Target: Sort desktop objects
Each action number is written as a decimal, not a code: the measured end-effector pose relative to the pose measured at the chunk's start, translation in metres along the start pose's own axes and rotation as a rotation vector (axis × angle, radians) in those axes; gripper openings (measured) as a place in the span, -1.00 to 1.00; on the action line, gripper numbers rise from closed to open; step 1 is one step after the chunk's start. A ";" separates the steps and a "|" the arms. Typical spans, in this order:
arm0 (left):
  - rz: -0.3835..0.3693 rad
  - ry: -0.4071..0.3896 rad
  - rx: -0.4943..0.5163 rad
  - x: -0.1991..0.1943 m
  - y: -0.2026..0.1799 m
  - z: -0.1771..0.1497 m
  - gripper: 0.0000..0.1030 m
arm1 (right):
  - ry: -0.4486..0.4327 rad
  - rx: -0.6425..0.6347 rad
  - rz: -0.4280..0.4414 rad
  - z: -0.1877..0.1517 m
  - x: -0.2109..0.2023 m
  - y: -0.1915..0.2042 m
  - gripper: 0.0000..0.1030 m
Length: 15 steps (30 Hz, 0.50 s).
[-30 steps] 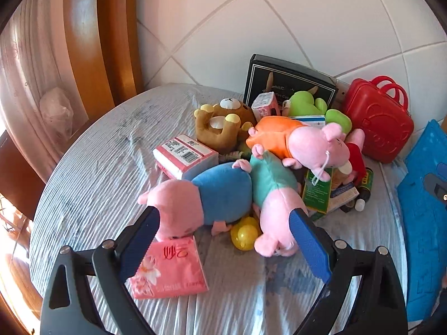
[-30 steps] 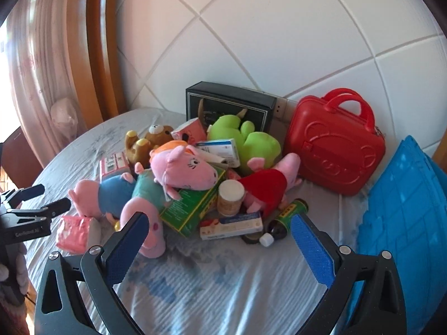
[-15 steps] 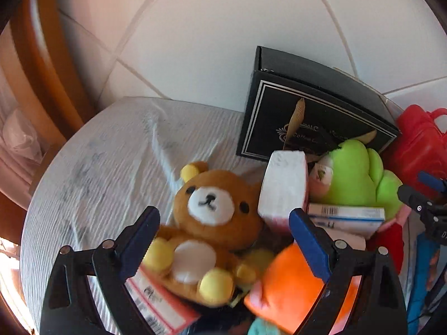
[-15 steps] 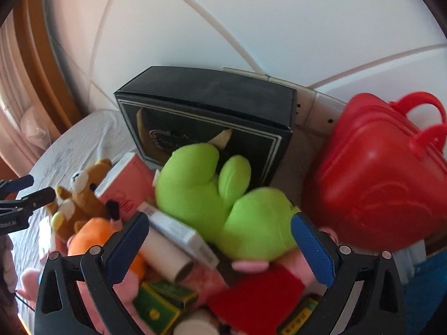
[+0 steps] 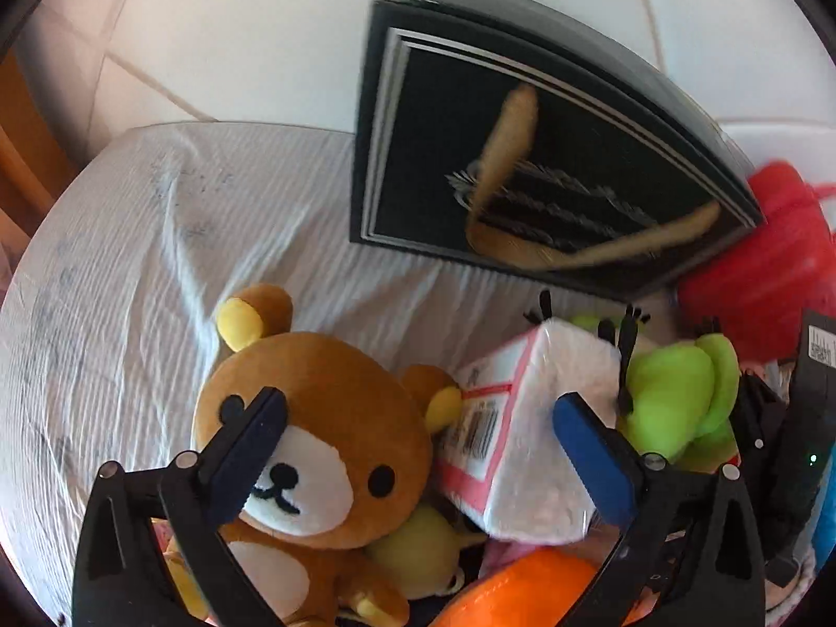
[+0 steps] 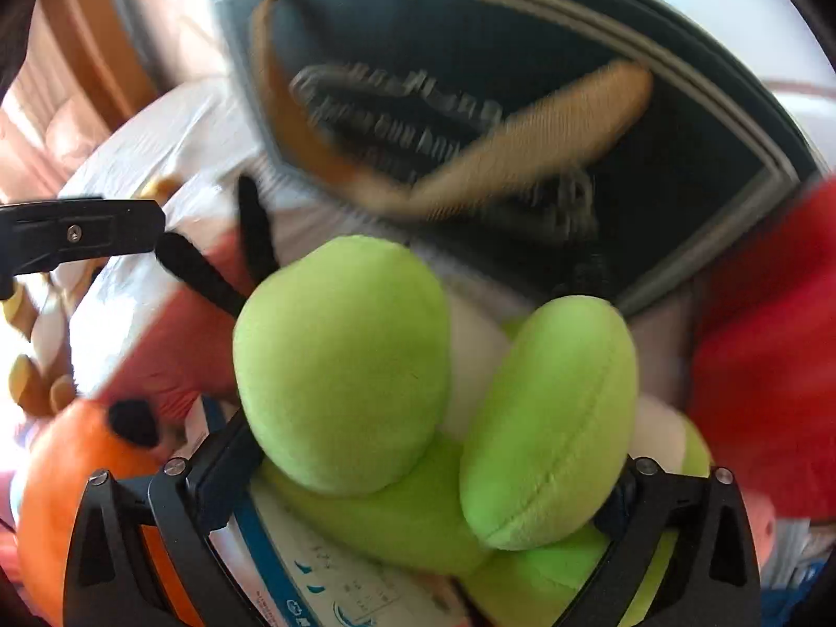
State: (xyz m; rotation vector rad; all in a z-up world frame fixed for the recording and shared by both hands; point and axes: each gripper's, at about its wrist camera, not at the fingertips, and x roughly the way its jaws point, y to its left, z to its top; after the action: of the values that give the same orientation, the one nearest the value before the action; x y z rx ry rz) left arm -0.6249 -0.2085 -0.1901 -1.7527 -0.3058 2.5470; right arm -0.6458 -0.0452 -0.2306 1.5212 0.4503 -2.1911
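- Right wrist view: straddling the green plush in front of the black box, right gripper wide, pads apparently not yet pressing; closing low on the body seems wisest.
- Opening wider, left gripper hanging over bear and tissue pack, nothing gripped.

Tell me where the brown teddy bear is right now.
In the left wrist view the brown teddy bear lies low and left of centre on the white cloth, face up, beside the wrapped tissue pack on its right and below the black box.
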 end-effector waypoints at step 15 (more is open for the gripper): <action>-0.059 -0.056 0.173 -0.101 -0.096 -0.182 0.98 | 0.001 -0.043 -0.143 -0.221 -0.092 0.043 1.00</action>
State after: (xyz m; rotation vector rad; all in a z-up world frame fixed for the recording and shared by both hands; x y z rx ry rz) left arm -0.4278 -0.1028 -0.1424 -1.5912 -0.1311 2.5004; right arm -0.4191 0.0426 -0.2210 1.5096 0.6207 -2.2719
